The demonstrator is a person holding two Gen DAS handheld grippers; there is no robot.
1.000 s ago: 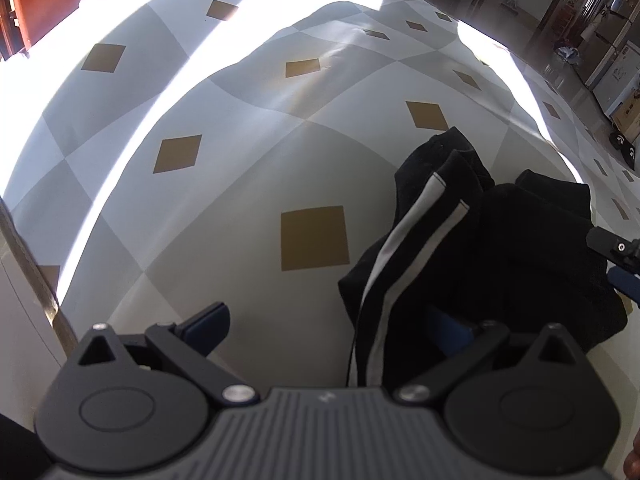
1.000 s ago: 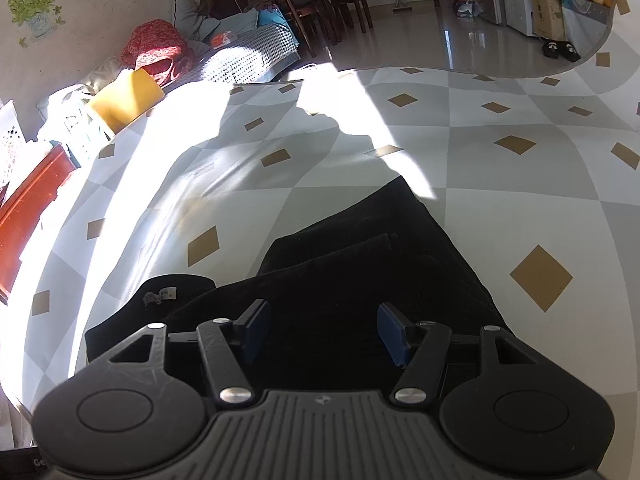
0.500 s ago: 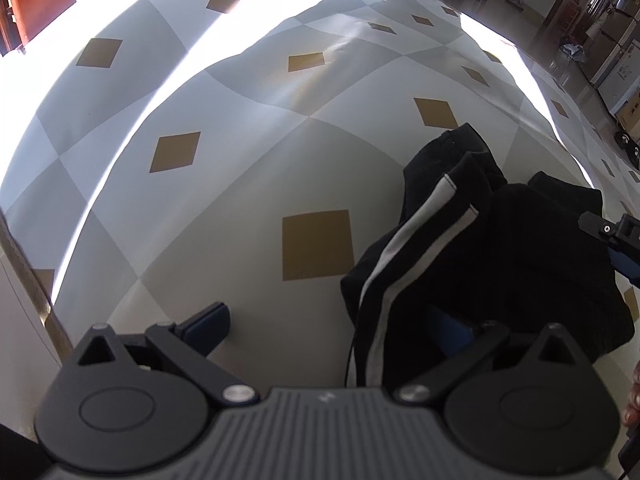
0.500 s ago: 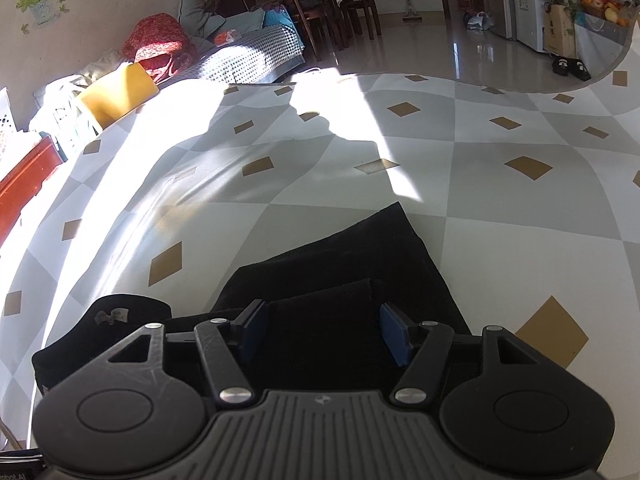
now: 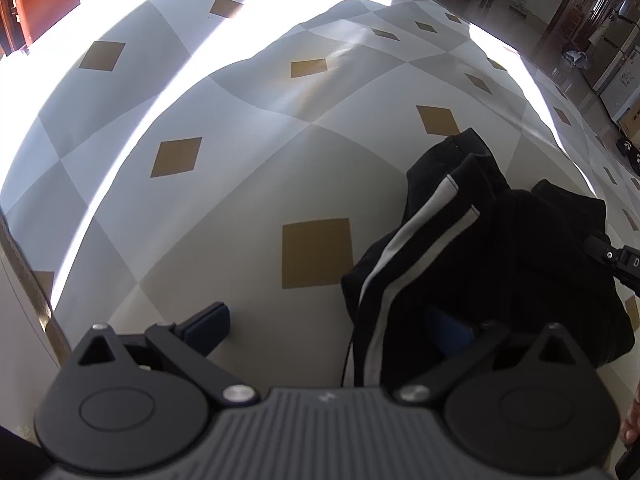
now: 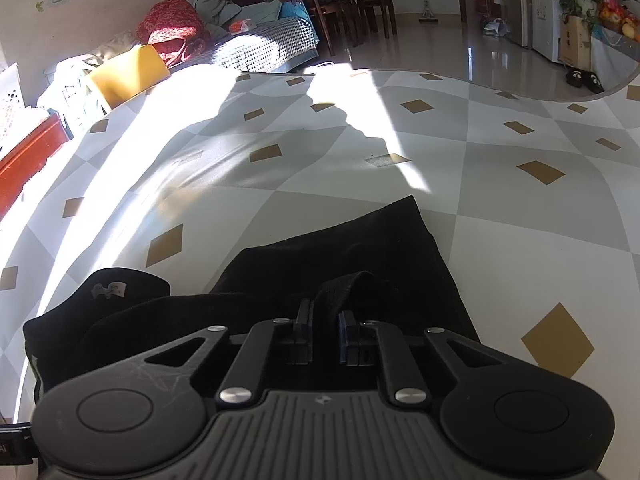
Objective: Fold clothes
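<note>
- A black garment [image 5: 540, 248] with two white stripes down one side lies bunched on the counter [image 5: 248, 168], which is covered by a grey and white checked cloth with tan diamonds.
- In the left wrist view the garment sits toward the right side of the counter; the striped edge faces left and runs down toward the camera.
- The left hand-held gripper [image 5: 332, 322] hangs over the counter with its jaws wide apart. Its left blue pad [image 5: 208, 320] is over bare cloth, and its right pad [image 5: 448, 328] is pushed against the dark fabric, partly hidden by a fold. Nothing is pinched between them.
- The right hand-held gripper [image 6: 323, 330] is closing its jaws, and a raised fold of the black garment [image 6: 344, 256] stands pinched between the two pads, which are already close together.
- In the right wrist view the garment spreads away from the gripper in flat layers, ending in a squared corner farther out on the counter. A small white label [image 6: 109, 290] shows on a lobe of fabric at the left.
- Part of the right hand-held gripper also shows at the right edge of the left wrist view, lying on the garment.
- Strong sunlight falls across the counter in bright bands.
- Beyond the counter stand a sofa [image 6: 256, 46] piled with cushions, and dining chairs [image 6: 340, 4].
</note>
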